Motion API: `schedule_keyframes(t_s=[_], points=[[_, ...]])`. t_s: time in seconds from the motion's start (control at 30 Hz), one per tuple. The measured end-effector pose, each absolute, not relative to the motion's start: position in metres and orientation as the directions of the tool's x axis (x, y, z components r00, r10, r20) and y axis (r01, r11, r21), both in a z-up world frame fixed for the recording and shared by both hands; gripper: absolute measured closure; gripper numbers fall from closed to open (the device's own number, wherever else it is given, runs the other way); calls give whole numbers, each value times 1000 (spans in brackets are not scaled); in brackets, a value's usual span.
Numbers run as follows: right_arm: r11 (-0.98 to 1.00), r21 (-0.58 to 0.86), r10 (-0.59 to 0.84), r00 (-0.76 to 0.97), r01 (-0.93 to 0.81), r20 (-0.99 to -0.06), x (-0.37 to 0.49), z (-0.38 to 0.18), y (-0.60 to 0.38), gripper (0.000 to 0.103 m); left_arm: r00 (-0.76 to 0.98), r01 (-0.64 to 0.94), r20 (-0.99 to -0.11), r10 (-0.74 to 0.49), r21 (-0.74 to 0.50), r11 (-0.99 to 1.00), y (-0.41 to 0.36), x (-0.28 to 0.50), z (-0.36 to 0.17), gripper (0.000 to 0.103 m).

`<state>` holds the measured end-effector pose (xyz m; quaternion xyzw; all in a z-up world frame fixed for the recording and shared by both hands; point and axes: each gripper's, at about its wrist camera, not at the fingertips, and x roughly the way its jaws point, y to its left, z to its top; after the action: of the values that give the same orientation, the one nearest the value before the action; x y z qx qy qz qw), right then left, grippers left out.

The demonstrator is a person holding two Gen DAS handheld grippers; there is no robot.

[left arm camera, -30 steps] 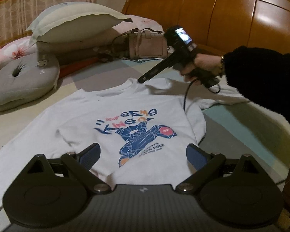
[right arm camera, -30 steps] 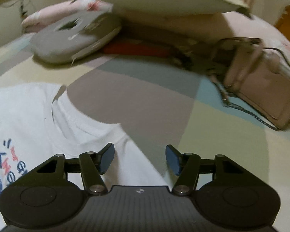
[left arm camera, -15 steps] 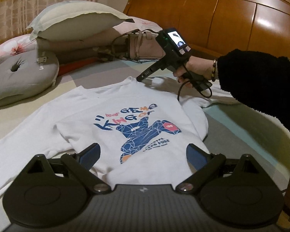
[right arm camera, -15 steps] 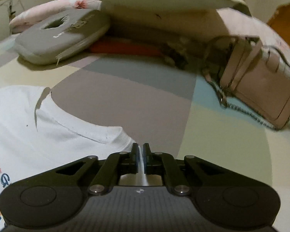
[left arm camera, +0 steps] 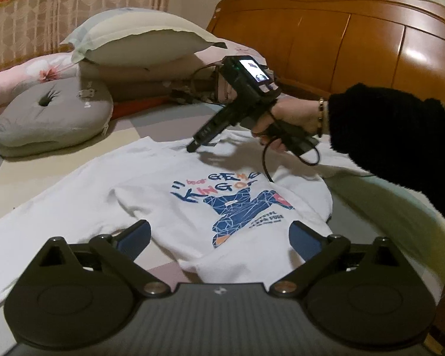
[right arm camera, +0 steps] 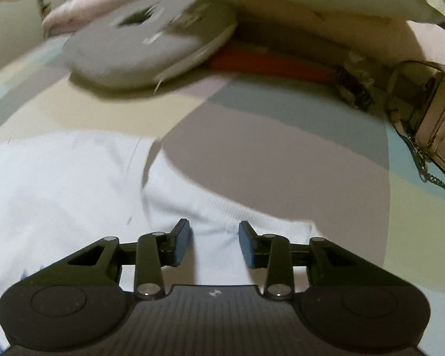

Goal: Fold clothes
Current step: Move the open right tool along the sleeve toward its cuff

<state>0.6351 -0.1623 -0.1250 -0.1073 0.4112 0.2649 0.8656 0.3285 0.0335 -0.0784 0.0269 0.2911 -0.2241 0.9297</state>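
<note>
Right tongs [right arm camera: 214,243]: jaws opening, blue pads apart, only white ribbed collar below, not pinched. Left tongs [left arm camera: 219,237]: jaws wide apart, empty, over hem. White T-shirt [left arm camera: 169,195], soft knit, blue bear print, lies flat on bed [left arm camera: 379,207]; one sleeve partly hidden behind person's black fuzzy sleeve [left arm camera: 400,145]. Right view blurred: grey round cushion [right arm camera: 145,50] smeared, pink bag [right arm camera: 436,124] cut off at edge. Glossy wooden headboard [left arm camera: 370,44] behind.

A white long-sleeved shirt [left arm camera: 169,195] lies face up and spread flat on the bed, blue-and-orange bear print showing, its ribbed collar toward the pillows, sleeves partly folded inward.
</note>
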Motion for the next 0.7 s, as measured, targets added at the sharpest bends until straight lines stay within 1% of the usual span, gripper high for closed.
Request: schedule_keyframes(t_s=[0.13,0.17,0.2,0.3,0.43,0.57,0.7], points=[[837,28,386,554,-546,-738,628,-100,-191,59,728,427,-553,-405,-95,899,36,325,-76,4],[840,39,397,566,-541,-722,622,-92,-207,55,728,429,-550,-409,-99,898,35,323,-75,4],[853,45,392,582,-520,-712,614,-84,-227,51,727,431,-548,-413,-104,896,35,322,-74,4],[898,20,324,630,-440,-706,586,-70,-288,49,726,431,-546,-418,-112,895,31,317,-72,4],[951,-27,195,666,-307,-720,549,-76,-363,49,722,426,-558,-408,-105,899,19,310,-70,4],[978,-34,118,679,-206,-724,521,-93,-414,49,703,432,-581,-409,-108,896,3,307,-68,4],[988,-9,103,704,-154,-703,499,-107,-445,49,694,437,-599,-400,-91,895,-13,304,-66,4]])
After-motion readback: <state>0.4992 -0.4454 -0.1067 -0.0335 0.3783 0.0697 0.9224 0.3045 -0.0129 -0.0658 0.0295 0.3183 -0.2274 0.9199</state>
